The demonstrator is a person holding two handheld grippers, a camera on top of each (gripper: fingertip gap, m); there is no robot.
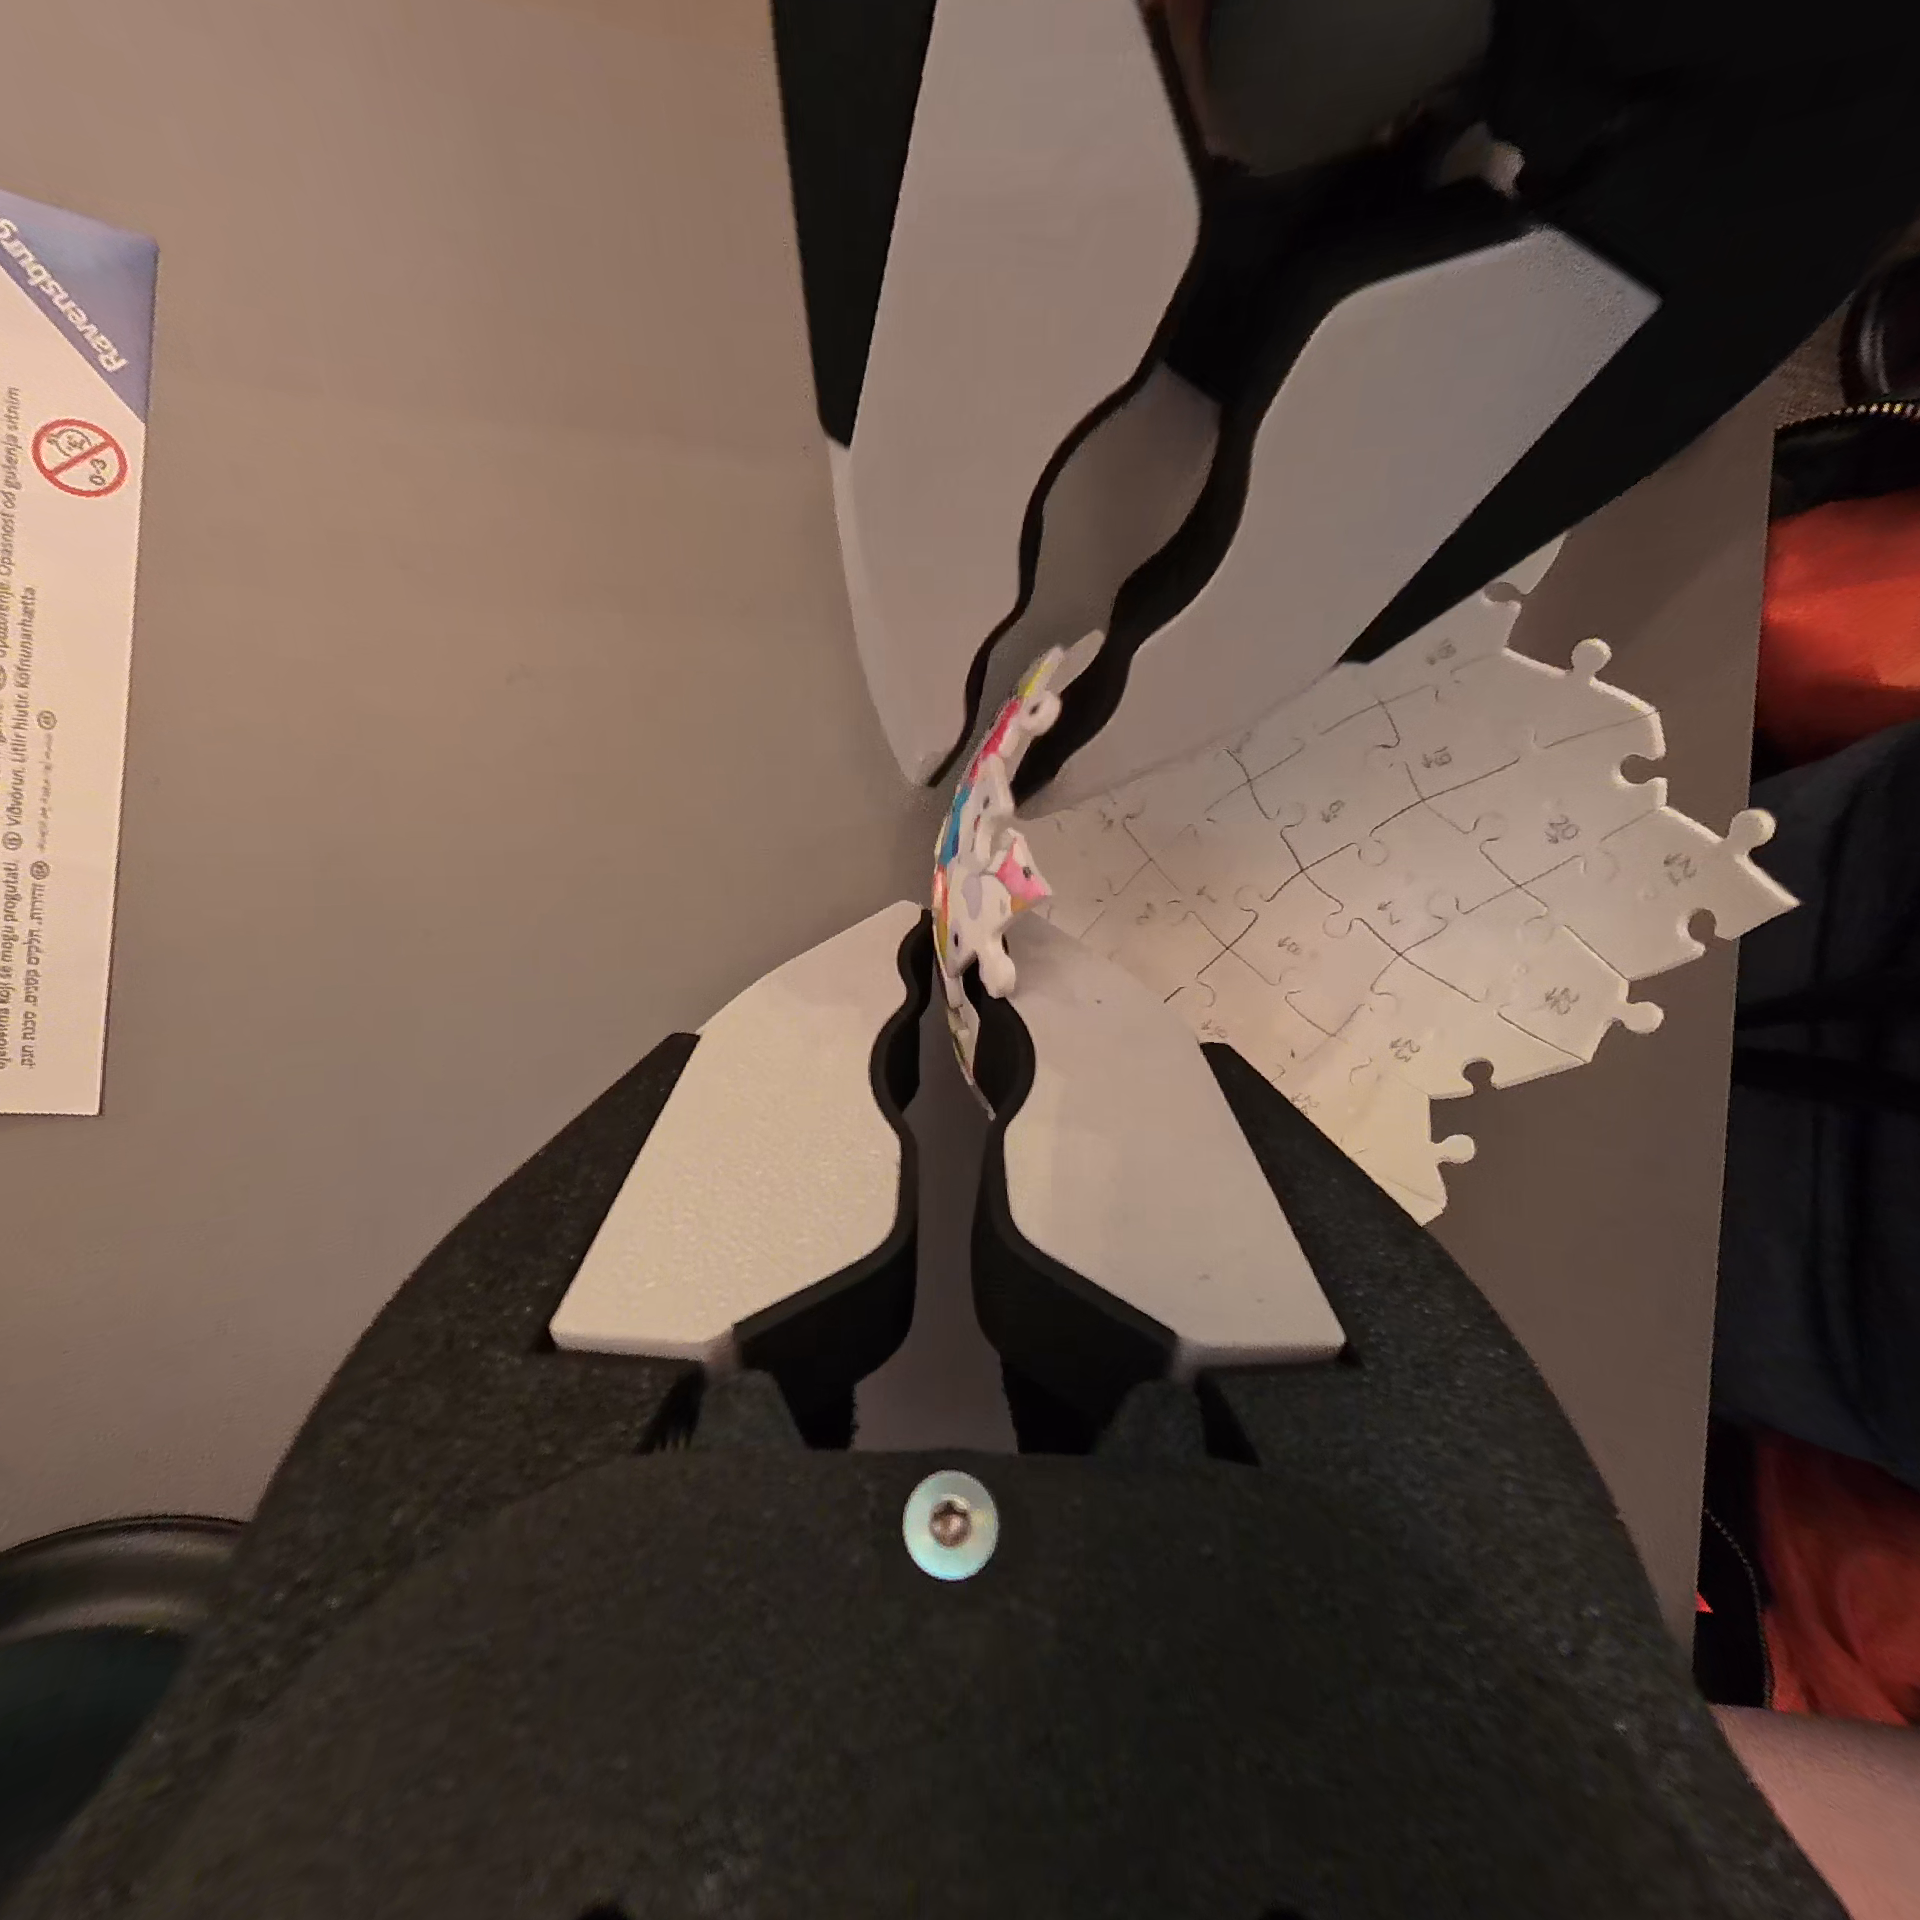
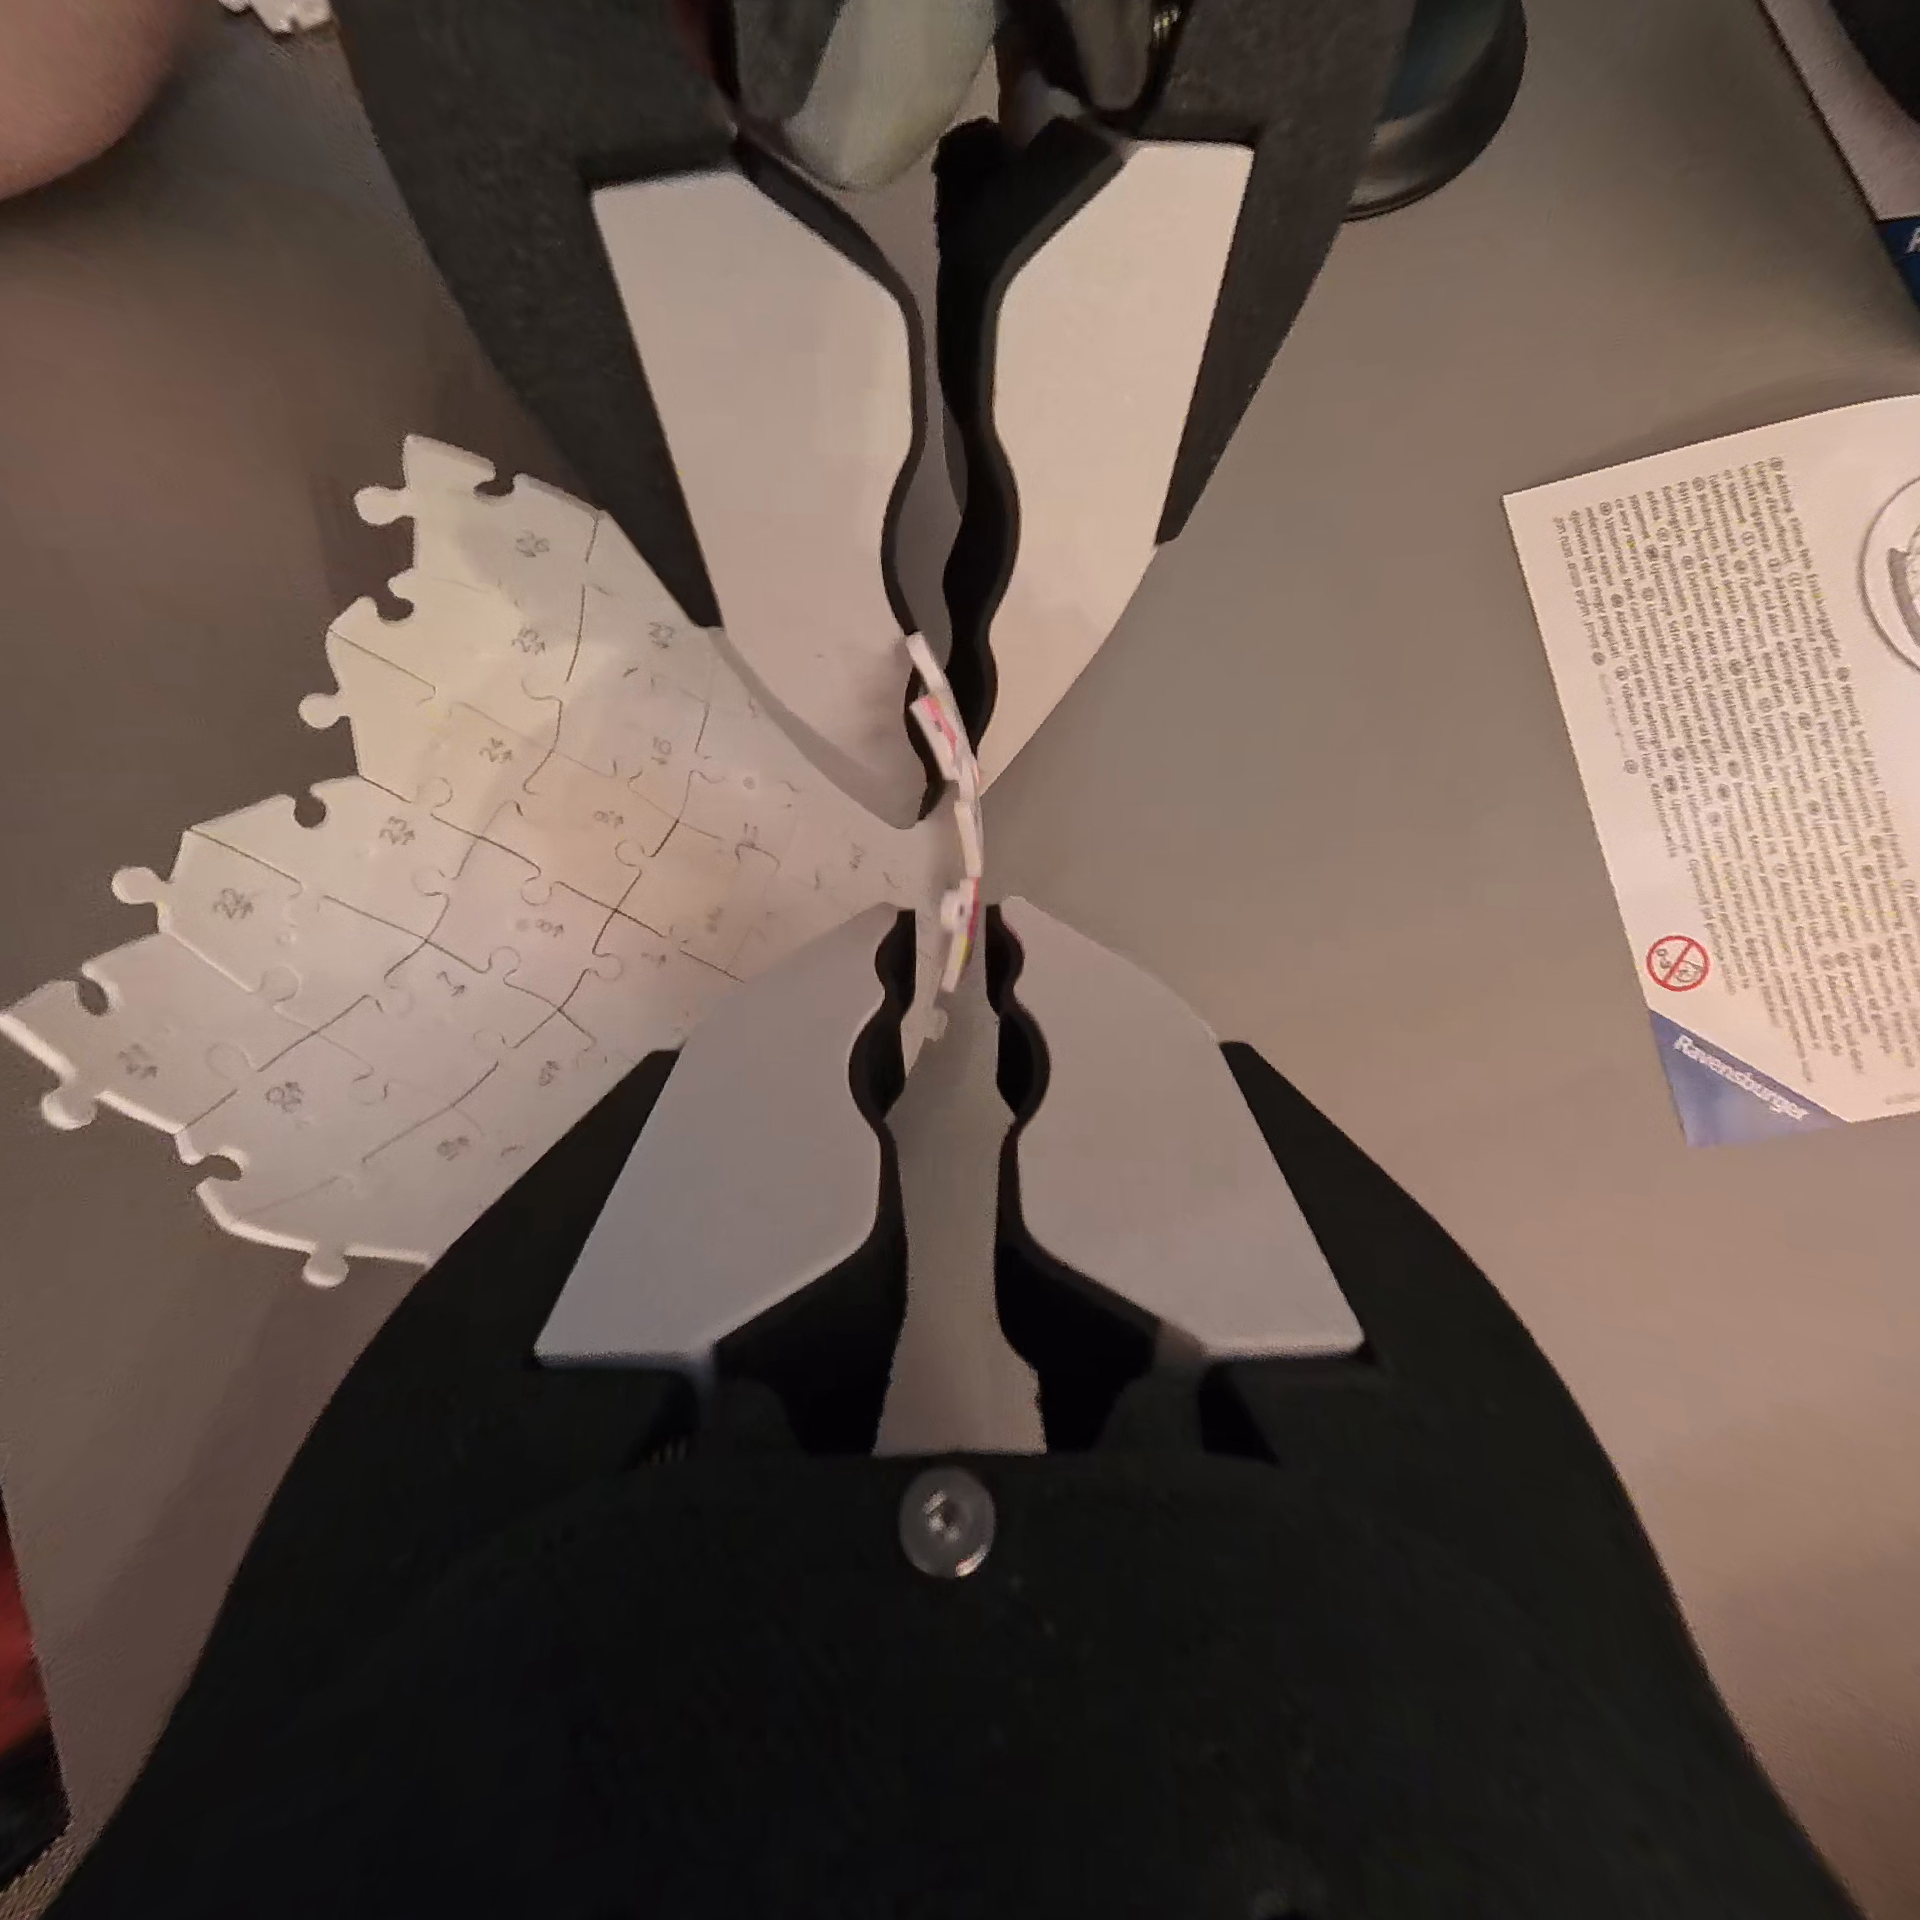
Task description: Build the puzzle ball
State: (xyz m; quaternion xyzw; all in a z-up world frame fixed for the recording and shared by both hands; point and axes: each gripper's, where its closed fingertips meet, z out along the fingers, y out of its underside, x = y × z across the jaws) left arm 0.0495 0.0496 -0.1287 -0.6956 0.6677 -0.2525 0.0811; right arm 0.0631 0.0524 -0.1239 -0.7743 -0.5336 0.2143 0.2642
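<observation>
Black-bodied left gripper (image 1: 951, 940) with white fingers is seen closed on the lower edge of a curved, partly assembled puzzle ball shell (image 1: 1455, 894), white and numbered inside, colour-printed outside. From the opposite side, the right gripper (image 1: 987, 769) is clamped on the same shell's rim just above. In the right wrist view, the right gripper (image 2: 951, 935) and left gripper (image 2: 940, 717) are recorded tip to tip along one shell (image 2: 416, 894) edge. The shell is held above a grey table (image 1: 468, 727). A white printed leaflet (image 2: 1745, 769) with a blue corner lies flat on the table, well apart.
</observation>
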